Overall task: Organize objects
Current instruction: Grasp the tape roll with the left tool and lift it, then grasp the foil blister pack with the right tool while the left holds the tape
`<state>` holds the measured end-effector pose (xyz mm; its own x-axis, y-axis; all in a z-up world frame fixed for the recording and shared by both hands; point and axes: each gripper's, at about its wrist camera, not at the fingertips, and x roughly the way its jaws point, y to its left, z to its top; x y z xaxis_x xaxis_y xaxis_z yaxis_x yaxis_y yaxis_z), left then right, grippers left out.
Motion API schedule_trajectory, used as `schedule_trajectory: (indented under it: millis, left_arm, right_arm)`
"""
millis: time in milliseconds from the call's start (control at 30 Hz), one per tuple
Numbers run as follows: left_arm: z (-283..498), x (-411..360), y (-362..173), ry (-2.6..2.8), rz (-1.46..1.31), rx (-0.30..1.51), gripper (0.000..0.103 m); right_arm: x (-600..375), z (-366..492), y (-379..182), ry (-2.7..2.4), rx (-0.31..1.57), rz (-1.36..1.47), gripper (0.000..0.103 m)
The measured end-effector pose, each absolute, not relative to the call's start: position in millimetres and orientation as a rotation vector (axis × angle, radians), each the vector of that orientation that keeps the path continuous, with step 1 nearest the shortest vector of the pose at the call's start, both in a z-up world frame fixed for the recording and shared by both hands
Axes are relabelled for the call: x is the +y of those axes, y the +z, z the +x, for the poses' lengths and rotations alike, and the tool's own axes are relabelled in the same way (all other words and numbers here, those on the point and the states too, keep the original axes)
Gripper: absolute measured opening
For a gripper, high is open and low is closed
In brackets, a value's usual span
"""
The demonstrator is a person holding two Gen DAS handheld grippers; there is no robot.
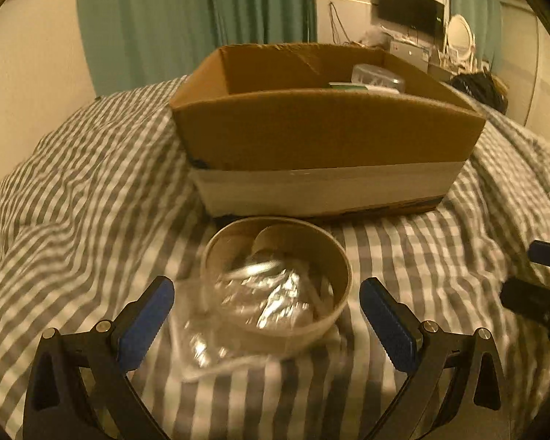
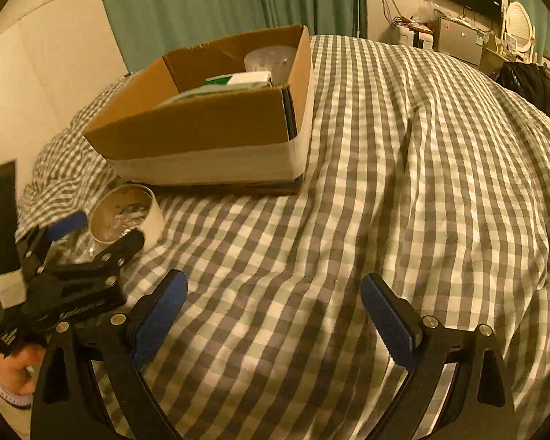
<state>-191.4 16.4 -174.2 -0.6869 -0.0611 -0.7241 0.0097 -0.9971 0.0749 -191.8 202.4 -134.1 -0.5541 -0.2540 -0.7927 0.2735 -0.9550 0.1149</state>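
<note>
Several items already sit in the brown open cardboard box (image 2: 201, 124). The round paper bowl (image 1: 277, 278), seemingly holding crinkled plastic, remains on the checked bed (image 2: 403, 190). Left gripper (image 1: 267, 315) and right gripper (image 2: 273, 315): fingers wide, empty.

A bed's grey-and-white checked duvet (image 2: 385, 168) is filling most of both frames, lying rumpled. A cardboard box (image 1: 322, 135) is sitting on it at upper centre, and a paper bowl (image 1: 275, 278) with clear plastic wrap (image 1: 216, 341) is resting just below the box.

A home bedroom: checked duvet (image 2: 403, 183), green curtains (image 1: 194, 18), wall-mounted television (image 1: 410, 7).
</note>
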Motion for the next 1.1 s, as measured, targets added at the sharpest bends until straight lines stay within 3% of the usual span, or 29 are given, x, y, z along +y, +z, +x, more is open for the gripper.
schedule_trajectory:
  millis: [100, 133, 200, 467, 600, 967, 1100]
  left_arm:
    - [-201, 18, -183, -2.846, 1.263, -0.104, 0.100]
    - [-204, 19, -186, -2.848, 1.289, -0.099, 0.091]
    - [-204, 19, -189, -2.834, 1.302, -0.118, 0.086]
    - [-174, 4, -166, -2.882, 1.240, 0.020, 0.085]
    - [-147, -18, -142, -2.894, 1.213, 0.192, 0.085]
    - [-126, -84, -107, -2.718, 1.029, 0.135, 0.085]
    - [-126, -105, -111, -2.711, 1.024, 0.232, 0.085]
  right_arm:
    - [202, -194, -137, -2.543, 0.049, 1.299, 0.096]
    - [201, -194, -139, -2.547, 0.056, 1.302, 0.096]
    - [200, -194, -143, -2.547, 0.077, 1.314, 0.096]
    - [186, -186, -141, -2.573, 0.130, 1.284, 0.096]
    - [170, -178, -129, -2.574, 0.153, 1.225, 0.096]
    - [77, -178, -127, -2.419, 0.269, 1.135, 0.096]
    - [49, -193, -145, -2.327, 0.257, 1.198, 0.096]
